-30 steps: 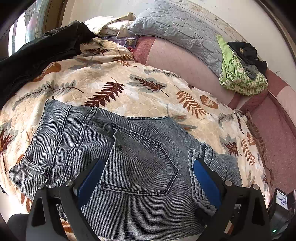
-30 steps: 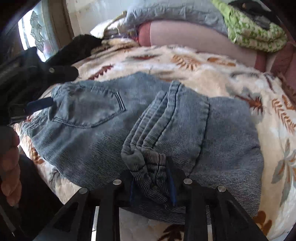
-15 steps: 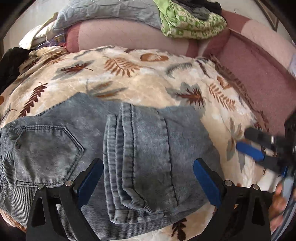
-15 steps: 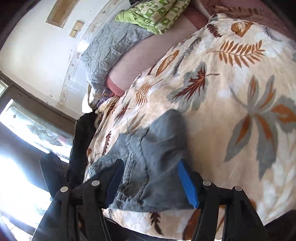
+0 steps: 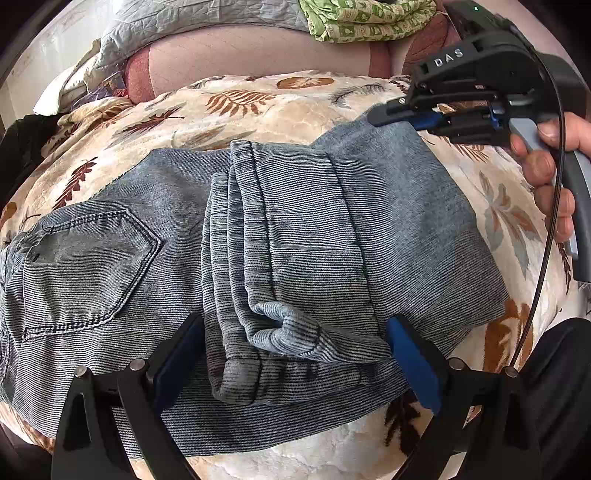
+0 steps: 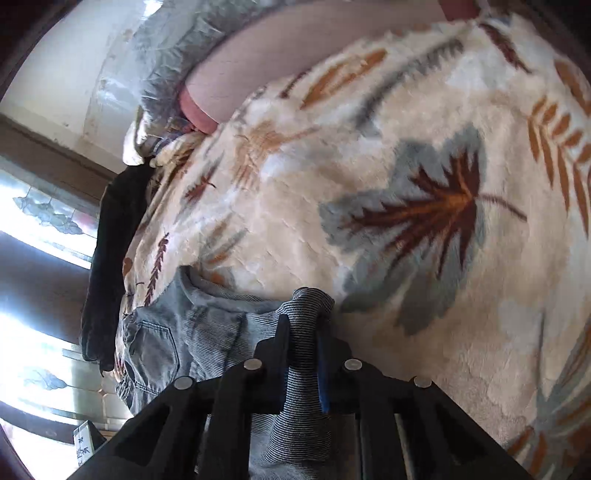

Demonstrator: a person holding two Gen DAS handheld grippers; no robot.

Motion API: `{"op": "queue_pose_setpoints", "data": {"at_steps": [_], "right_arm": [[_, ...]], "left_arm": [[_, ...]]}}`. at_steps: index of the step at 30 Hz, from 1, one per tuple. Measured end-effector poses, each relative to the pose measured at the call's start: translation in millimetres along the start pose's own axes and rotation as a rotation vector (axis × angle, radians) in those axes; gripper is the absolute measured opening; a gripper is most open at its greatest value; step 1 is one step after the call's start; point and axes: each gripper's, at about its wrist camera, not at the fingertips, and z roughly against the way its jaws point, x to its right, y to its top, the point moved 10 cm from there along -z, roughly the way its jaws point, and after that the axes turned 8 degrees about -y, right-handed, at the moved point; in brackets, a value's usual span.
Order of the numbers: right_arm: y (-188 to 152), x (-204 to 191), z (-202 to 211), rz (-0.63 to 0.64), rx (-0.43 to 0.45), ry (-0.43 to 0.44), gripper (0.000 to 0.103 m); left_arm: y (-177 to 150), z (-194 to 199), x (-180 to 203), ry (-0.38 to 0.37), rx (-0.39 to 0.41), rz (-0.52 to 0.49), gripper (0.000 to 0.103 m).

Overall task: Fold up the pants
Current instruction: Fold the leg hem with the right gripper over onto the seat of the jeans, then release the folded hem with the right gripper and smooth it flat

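Note:
Blue-grey denim pants (image 5: 280,236) lie folded on the leaf-print blanket (image 5: 258,110), back pocket at the left, leg ends stacked across the middle. My left gripper (image 5: 295,354) is open and straddles the near edge of the stacked leg ends. My right gripper (image 5: 391,116) is at the far right corner of the pants, seen from the side. In the right wrist view it (image 6: 301,343) is shut on a fold of the denim (image 6: 306,306).
A pink bolster (image 5: 258,51), a grey quilted pillow (image 5: 192,18) and a folded green cloth (image 5: 362,18) lie at the back. Dark clothing (image 6: 114,236) lies by the window at the left. The blanket drops off at the near edge.
My right gripper was open; it has come to the far right corner of the pants and shut on the fabric. My left gripper has moved closer over the stacked leg ends, still open.

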Motion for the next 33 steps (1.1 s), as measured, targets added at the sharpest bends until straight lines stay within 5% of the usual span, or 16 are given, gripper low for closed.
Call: {"op": "queue_pose_setpoints", "data": {"at_steps": [3, 4, 9, 15, 18, 19, 21, 22, 23, 26, 30, 33], "right_arm": [[-12, 9, -37, 0.079, -0.096, -0.148, 0.017], [-13, 14, -40, 0.063, -0.082, -0.133, 0.020], [-22, 40, 24, -0.186, 0.058, 0.031, 0.029], [-98, 19, 71, -0.284, 0.033, 0.232, 0.031], [-124, -1, 70, -0.339, 0.011, 0.380, 0.031], [-131, 2, 61, -0.352, 0.000, 0.362, 0.033], [-158, 17, 33, -0.406, -0.084, 0.260, 0.035], [-160, 16, 35, -0.410, -0.061, 0.305, 0.034], [-163, 17, 39, -0.408, -0.061, 0.304, 0.033], [-158, 16, 51, -0.373, -0.075, 0.274, 0.034], [-118, 11, 66, -0.334, -0.007, 0.285, 0.036], [-80, 12, 62, -0.361, 0.035, 0.326, 0.051]], "left_arm": [[0, 1, 2, 0.006, 0.010, -0.005, 0.098], [1, 2, 2, -0.002, 0.005, 0.001, 0.098], [24, 26, -12, -0.086, 0.076, 0.110, 0.098], [85, 36, -30, -0.099, 0.137, 0.186, 0.098], [103, 8, -29, -0.105, 0.070, 0.203, 0.098], [105, -6, -27, -0.081, 0.041, 0.175, 0.098], [84, -43, -29, -0.018, -0.137, 0.126, 0.098], [69, -55, -33, 0.016, -0.200, 0.121, 0.098], [69, -51, -33, 0.025, -0.140, 0.086, 0.099], [62, -39, -32, 0.055, -0.118, 0.097, 0.098], [50, -5, -22, -0.006, -0.013, 0.106, 0.098], [23, -2, -20, -0.002, -0.042, 0.086, 0.098]]}}
